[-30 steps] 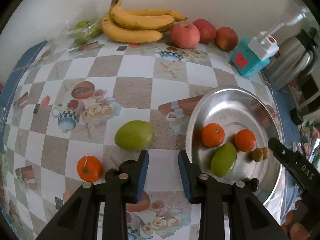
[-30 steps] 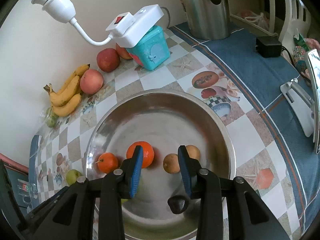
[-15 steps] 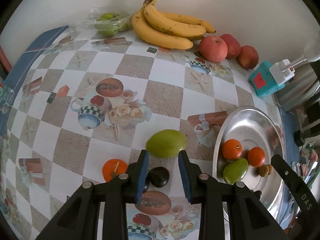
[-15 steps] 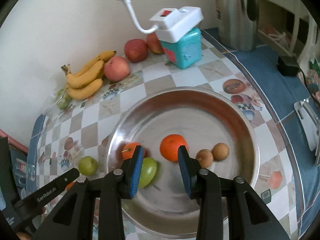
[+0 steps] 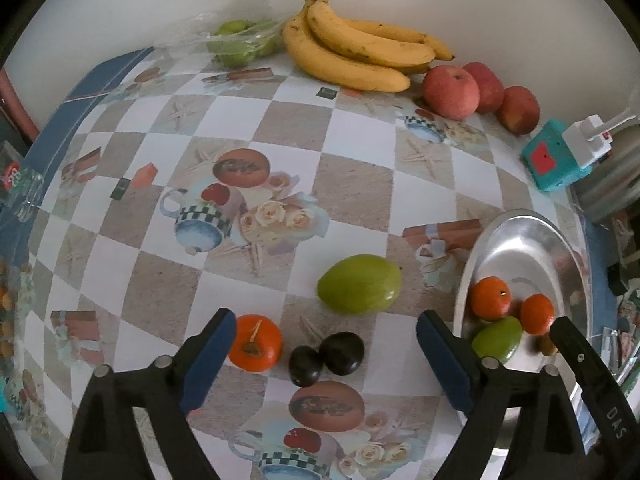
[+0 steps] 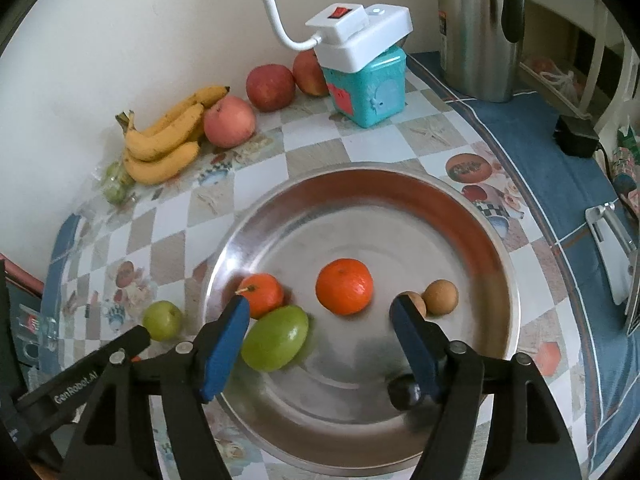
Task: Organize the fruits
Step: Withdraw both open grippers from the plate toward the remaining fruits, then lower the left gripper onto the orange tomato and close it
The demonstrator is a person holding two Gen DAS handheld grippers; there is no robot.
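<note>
Left wrist view: the left gripper [image 5: 322, 354] is opening wide over the checked tablecloth [image 5: 352, 168], nothing pressed between its pads. Between the jaws lie two dark plums [image 5: 326, 354], touching each other, with a tangerine [image 5: 256, 343] just left and a green mango [image 5: 359, 284] just beyond. The plums look small, smooth and soft-skinned, likely to roll; take one across its middle, lightly.

Right wrist view: the right gripper [image 6: 320, 328] is opening above the steel bowl [image 6: 360, 184], empty. Only here does the bowl's floor show clearly: two tangerines, a green fruit [image 6: 276, 338], two brown fruits and, blurred near the right finger, probably a plum [image 6: 404, 392].
</note>
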